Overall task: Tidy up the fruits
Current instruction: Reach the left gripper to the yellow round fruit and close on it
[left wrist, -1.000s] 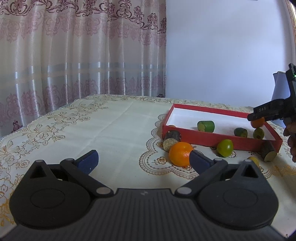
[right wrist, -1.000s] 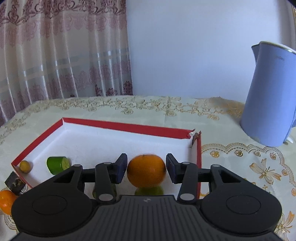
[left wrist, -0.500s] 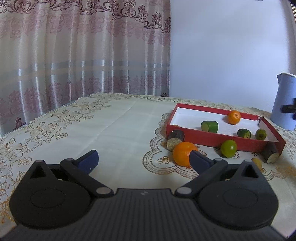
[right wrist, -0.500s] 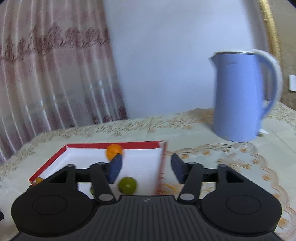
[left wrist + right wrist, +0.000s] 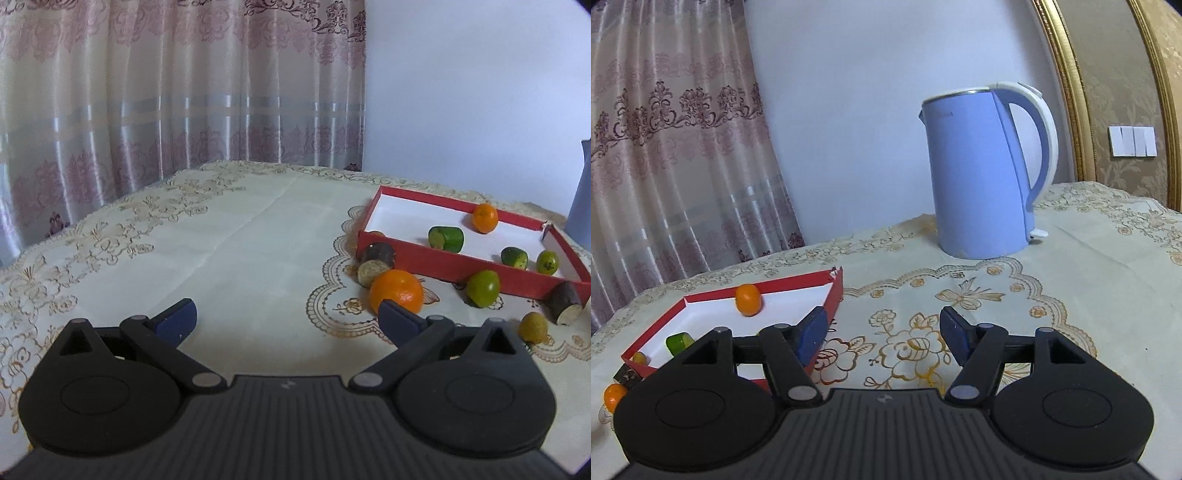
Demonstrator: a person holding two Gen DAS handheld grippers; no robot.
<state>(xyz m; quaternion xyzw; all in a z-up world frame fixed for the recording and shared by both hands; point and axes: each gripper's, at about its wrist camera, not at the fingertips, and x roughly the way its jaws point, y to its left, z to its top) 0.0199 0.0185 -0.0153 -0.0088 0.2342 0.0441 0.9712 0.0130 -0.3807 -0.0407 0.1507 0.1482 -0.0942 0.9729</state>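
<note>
A home room: patterned curtains (image 5: 177, 103) fill the upper left, an embroidered tablecloth (image 5: 229, 236) covers the table, and a blue electric kettle (image 5: 982, 173) stands centre-right by a gold-framed wall panel (image 5: 1067, 85).

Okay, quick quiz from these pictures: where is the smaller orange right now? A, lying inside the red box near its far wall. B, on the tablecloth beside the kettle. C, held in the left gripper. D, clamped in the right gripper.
A: the smaller orange rests on the white floor of the red box by its far wall, while the right gripper has nothing between its fingers.
</note>
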